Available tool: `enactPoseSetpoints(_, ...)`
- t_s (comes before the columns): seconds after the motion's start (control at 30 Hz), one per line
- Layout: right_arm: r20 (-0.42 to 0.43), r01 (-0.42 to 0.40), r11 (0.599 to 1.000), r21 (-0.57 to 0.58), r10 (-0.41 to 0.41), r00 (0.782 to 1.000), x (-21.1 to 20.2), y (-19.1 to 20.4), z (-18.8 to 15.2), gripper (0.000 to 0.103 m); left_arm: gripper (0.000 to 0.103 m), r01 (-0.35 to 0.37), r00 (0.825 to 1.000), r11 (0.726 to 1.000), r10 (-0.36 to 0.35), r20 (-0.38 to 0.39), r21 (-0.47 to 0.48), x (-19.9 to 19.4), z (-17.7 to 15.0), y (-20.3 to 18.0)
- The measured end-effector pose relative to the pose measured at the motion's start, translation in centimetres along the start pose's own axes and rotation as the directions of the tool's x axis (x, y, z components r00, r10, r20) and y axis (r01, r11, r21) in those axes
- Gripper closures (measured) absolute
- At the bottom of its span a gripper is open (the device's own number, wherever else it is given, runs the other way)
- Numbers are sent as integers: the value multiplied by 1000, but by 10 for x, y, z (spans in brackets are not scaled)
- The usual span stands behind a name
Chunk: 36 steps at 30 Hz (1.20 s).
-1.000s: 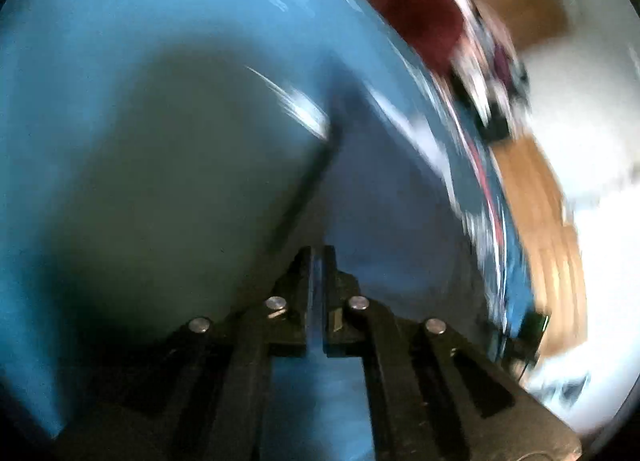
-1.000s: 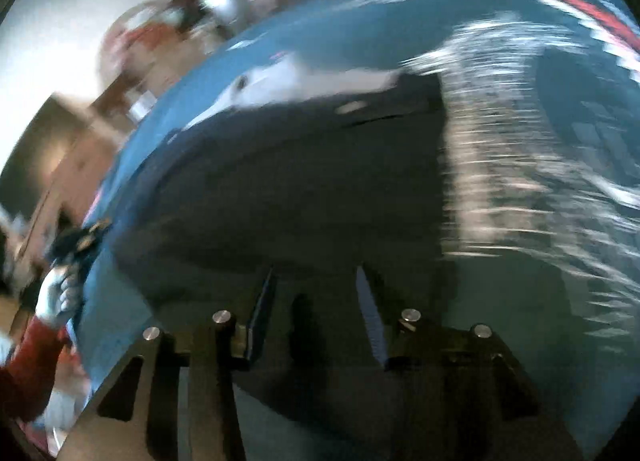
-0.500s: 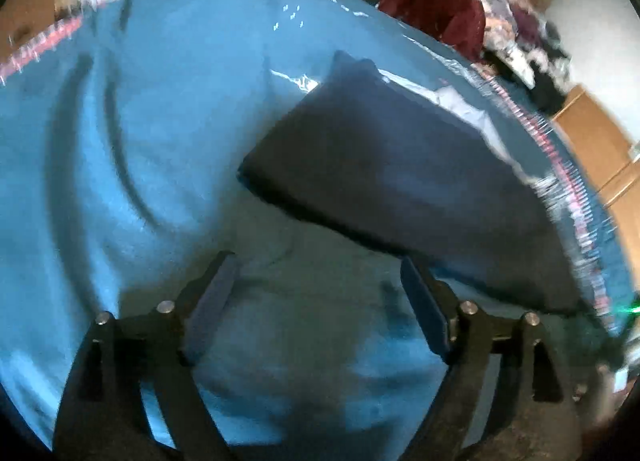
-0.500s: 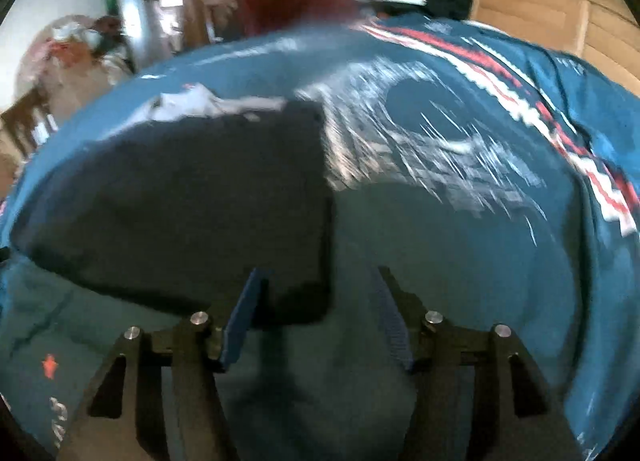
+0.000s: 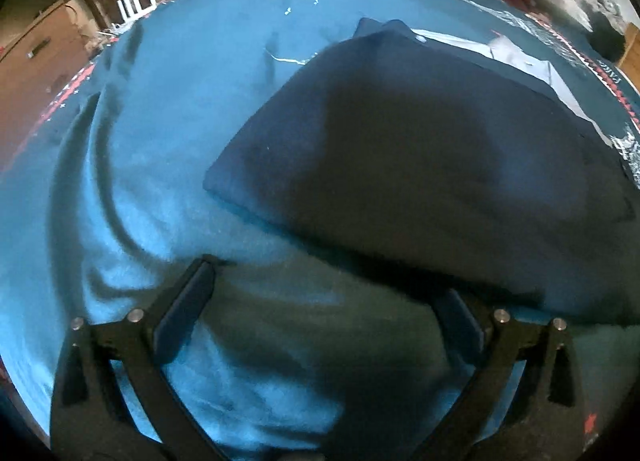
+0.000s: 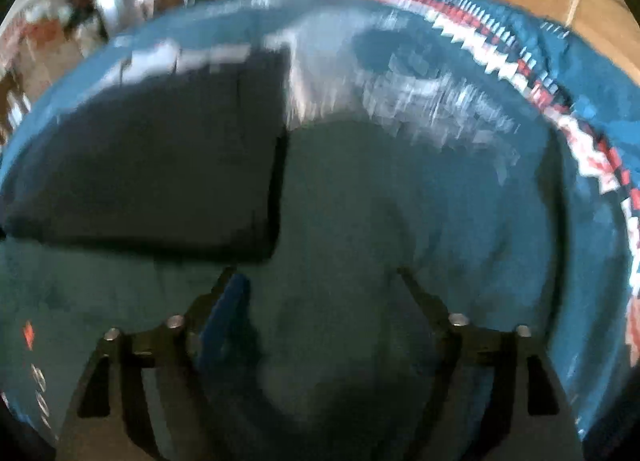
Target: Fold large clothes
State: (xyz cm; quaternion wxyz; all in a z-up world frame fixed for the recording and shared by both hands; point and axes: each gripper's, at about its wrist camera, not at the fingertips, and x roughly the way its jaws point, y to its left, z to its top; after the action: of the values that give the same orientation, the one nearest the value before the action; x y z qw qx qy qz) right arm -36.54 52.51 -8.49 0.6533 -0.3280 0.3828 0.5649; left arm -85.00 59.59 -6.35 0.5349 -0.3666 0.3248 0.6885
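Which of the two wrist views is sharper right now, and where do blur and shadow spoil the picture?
Left wrist view: sharper, though a shadow darkens the folded dark navy garment and the teal blanket near the open left claw. Right wrist view: motion-smeared, especially the red-and-white patterned border; right claw open.

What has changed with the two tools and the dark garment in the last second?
The left tool, shut a second ago, has opened and drawn back from the folded dark garment. The right tool has opened wider and also drawn back. The garment stays folded on the blue blanket.
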Motion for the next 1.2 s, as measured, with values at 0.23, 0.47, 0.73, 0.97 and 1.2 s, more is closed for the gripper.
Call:
enactPoseSetpoints(0.23, -45, 35, 999, -30, -36, 998, 11, 4, 0, 0, 0, 15, 999, 1000, -15, 29, -8, 4, -2, 4)
enactPoseSetpoints(0.47, 37, 1, 1000, 26, -2, 999, 18, -2, 1, 0, 0, 7, 999, 1000, -6, 54, -9, 3, -5, 6)
enactPoseSetpoints(0.73, 115, -36, 999, 21, 34, 993, 21, -7, -2, 0, 0, -2, 997, 1000, 3, 71, -13, 3, -6, 5)
enactPoseSetpoints(0.97, 134, -45, 999, 24, 41, 990, 21, -8, -2, 0, 0, -8, 997, 1000, 9, 81, -14, 4, -6, 4)
enactPoseSetpoints(1.2, 133, -51, 998, 26, 47, 990, 23, -9, -1, 0, 0, -20, 996, 1000, 21, 82, -12, 5, -5, 1)
